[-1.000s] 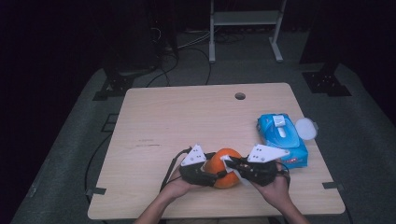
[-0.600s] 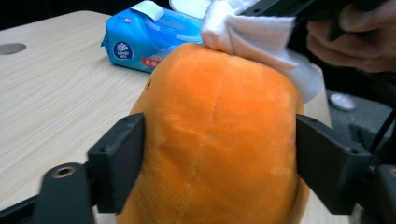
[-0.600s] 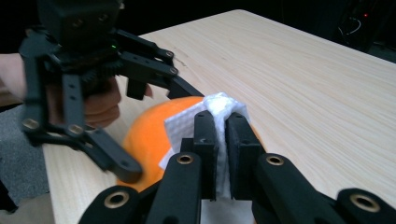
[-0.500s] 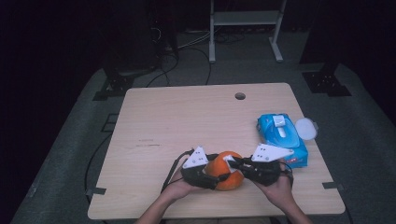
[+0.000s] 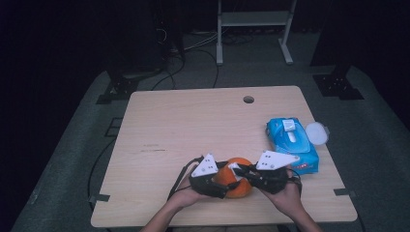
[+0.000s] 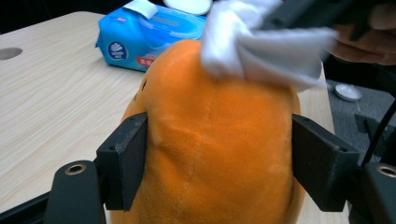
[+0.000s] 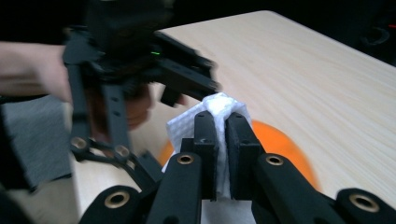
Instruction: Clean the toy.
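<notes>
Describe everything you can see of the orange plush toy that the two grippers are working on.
The orange plush toy is rounded, with short fuzzy fabric, a faint centre seam and a small dark mark on one side. It sits near the front edge of the light wooden table. The left gripper clamps it by both sides. A folded white wipe, pinched in the right gripper, presses on its top.

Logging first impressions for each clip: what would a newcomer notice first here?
An orange plush toy at the near edge of the table, clamped from both sides by the left gripper. The right gripper pinches a white wipe and presses it on the toy's top. Off to the right lies a blue wet-wipe pack, its white lid flipped open.
</notes>
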Action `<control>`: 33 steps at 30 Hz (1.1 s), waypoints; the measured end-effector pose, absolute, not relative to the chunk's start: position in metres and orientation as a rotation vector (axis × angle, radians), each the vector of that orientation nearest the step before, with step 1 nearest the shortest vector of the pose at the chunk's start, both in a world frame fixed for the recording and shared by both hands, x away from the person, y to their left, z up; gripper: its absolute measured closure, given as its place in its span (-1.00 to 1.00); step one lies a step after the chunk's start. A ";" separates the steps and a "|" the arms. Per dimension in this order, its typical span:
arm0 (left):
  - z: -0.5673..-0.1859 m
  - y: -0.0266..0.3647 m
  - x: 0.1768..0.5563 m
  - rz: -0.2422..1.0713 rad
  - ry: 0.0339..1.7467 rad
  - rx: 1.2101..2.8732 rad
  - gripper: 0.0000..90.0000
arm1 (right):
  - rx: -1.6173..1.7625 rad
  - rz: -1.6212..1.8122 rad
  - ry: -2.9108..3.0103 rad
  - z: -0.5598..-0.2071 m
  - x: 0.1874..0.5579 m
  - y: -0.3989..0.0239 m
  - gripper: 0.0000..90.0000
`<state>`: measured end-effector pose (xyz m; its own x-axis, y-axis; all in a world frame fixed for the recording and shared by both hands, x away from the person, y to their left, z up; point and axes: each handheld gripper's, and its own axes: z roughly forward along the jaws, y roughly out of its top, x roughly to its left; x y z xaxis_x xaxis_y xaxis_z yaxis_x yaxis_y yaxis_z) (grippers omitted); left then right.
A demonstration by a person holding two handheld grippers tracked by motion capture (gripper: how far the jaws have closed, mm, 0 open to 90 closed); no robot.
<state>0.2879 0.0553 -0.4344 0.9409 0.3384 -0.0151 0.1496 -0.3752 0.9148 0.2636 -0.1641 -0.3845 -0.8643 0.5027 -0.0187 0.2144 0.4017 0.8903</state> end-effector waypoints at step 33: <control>-0.437 0.049 0.276 0.208 0.252 1.990 -0.42 | 0.802 1.400 2.398 -0.389 0.282 -0.200 0.85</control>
